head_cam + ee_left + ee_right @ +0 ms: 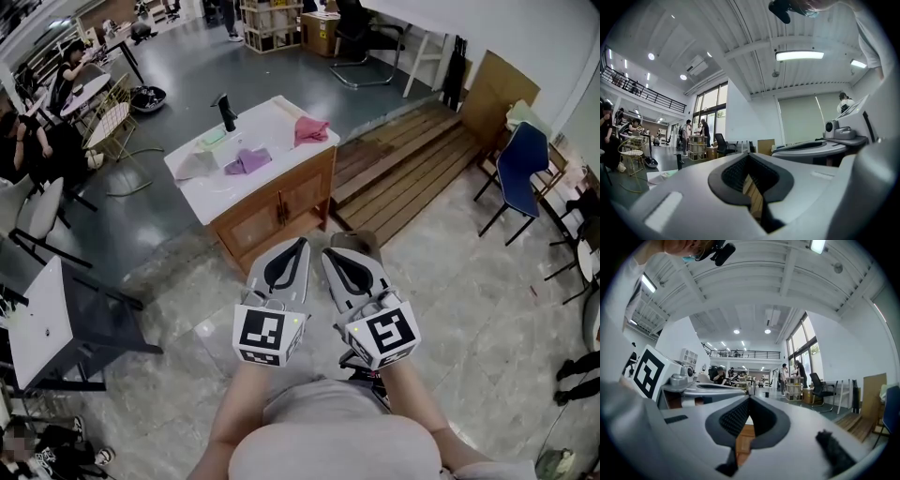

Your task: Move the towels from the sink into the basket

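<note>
My left tool (298, 248) and right tool (334, 255) sit side by side, each with jaws together and nothing between them. Well ahead of them, on the sink (217, 194), lie the towels: a purple towel (247, 161) at the middle, a pale towel (199, 161) to its left, a pink towel (311, 129) at the far right corner. Soft, light cloth, I judge; a pinch on a raised fold should lift each. Farther off to the left stands a wire basket (106, 127), its contents too small to tell.

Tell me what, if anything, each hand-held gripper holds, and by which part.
Nothing: left hand-held gripper and right hand-held gripper are both shut and empty. The towels lie on the sink.
</note>
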Action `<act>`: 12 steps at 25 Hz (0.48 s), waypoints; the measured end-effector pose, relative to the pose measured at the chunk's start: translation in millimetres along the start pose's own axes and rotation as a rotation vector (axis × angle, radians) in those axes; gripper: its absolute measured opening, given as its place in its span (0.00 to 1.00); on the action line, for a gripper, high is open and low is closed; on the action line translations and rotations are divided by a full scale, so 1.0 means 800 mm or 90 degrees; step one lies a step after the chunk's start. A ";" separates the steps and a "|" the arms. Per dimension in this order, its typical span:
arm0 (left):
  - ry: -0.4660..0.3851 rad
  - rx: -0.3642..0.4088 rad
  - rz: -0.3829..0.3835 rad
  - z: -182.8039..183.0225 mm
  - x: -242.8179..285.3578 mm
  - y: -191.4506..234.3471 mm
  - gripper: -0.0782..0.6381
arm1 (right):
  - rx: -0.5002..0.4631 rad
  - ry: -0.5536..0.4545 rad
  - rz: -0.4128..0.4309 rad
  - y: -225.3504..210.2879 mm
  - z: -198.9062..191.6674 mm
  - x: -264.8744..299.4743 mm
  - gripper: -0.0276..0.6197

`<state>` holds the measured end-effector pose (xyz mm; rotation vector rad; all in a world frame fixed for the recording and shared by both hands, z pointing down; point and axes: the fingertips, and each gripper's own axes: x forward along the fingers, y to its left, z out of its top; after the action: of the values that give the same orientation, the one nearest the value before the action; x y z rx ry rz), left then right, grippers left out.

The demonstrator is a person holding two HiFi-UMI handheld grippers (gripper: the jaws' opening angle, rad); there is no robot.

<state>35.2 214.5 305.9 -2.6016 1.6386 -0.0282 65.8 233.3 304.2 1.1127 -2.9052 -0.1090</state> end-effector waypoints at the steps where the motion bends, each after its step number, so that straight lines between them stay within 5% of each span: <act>1: -0.001 0.000 -0.001 0.001 0.006 0.008 0.12 | 0.001 0.000 -0.002 -0.005 0.001 0.010 0.07; 12: -0.003 -0.021 -0.005 -0.004 0.078 0.094 0.12 | -0.005 0.023 -0.003 -0.043 -0.004 0.110 0.07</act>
<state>-5.8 125.4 302.8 -2.6296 1.6411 0.0046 23.4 148.9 304.9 1.1086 -2.8676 -0.0987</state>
